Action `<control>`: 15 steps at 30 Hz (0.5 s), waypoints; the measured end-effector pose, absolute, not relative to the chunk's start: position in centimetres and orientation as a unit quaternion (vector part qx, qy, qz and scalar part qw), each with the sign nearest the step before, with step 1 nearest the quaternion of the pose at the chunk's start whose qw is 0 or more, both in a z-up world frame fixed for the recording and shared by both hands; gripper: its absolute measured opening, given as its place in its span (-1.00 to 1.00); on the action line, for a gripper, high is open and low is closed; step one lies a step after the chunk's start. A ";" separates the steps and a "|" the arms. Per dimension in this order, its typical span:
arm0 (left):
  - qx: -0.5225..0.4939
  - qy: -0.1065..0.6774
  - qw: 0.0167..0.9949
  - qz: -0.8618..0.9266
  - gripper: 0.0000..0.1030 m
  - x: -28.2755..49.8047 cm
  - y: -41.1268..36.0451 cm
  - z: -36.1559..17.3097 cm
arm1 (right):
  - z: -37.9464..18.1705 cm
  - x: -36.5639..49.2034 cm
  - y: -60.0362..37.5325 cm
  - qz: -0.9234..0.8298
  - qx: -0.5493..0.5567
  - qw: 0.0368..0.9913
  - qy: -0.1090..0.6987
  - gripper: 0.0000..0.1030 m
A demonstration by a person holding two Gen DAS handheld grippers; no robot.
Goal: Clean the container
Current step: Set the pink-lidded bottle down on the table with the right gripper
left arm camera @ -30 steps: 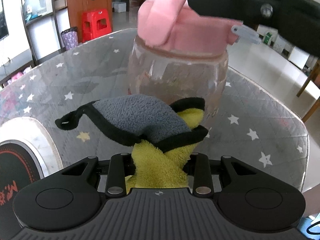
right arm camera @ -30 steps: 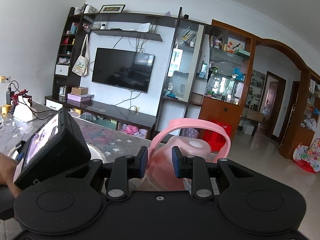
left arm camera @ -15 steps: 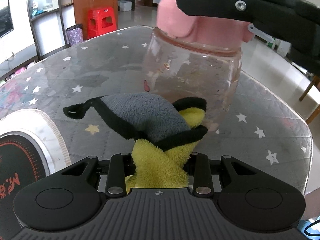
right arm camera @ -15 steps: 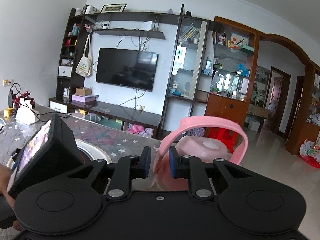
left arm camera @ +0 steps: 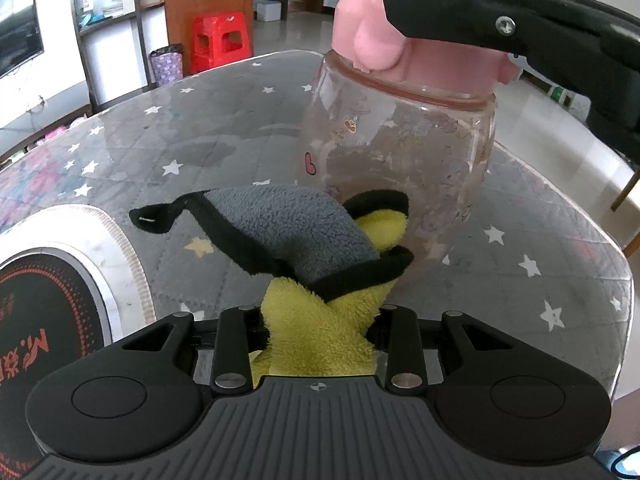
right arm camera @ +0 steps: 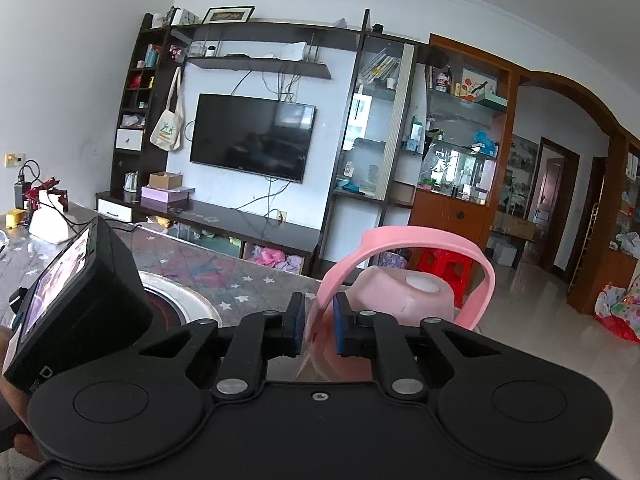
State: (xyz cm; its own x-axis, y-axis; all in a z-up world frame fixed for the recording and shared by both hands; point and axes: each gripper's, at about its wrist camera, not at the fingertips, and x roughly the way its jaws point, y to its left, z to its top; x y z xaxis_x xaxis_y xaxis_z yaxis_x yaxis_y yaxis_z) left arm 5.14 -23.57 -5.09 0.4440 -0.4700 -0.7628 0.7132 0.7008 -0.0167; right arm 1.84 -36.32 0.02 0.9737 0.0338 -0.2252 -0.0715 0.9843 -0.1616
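Observation:
A clear container [left arm camera: 400, 152] with smeared walls and a pink lid [left arm camera: 420, 48] stands tilted on the star-patterned table. My left gripper [left arm camera: 320, 320] is shut on a grey and yellow cloth [left arm camera: 288, 232] with black trim. The cloth's front edge touches the container's lower wall. In the right wrist view my right gripper [right arm camera: 319, 320] is closing its jaws, and its blue pads press on the left end of the lid's pink strap [right arm camera: 420, 236]. One of its black fingers [left arm camera: 500, 28] crosses the lid in the left wrist view.
A round cooktop [left arm camera: 48, 304] is set into the table at the left. The table's glass edge [left arm camera: 624, 280] curves away at the right. The left gripper's camera box [right arm camera: 80, 292] sits close on the left of the right wrist view. A red stool [left arm camera: 222, 36] stands on the floor beyond.
The right jaws have narrowed onto the pink strap. In the left wrist view the container has shifted right and more of its wall shows. The cloth stays gripped.

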 end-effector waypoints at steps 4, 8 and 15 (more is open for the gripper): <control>0.156 0.392 0.837 -0.348 -0.34 4.7 -23.6 -4.8 | 0.3 2.0 -36.8 0.028 -0.083 0.990 0.113 -0.70; 0.155 0.393 0.840 -0.341 -0.33 4.4 -23.8 -4.5 | 0.1 1.6 -37.3 0.030 -0.078 0.990 0.111 -0.70; 0.156 0.395 0.844 -0.328 -0.23 4.1 -23.9 -4.1 | -1.2 0.4 -37.6 0.033 -0.072 0.991 0.112 -0.70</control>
State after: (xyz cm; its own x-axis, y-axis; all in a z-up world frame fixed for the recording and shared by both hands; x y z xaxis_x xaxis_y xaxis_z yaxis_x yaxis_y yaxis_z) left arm 4.14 -23.91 -4.08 0.4733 -0.4303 -0.7687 0.6768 0.7362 0.0046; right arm 0.43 -37.56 -1.18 0.9728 0.0493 -0.2262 -0.0814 0.9875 -0.1351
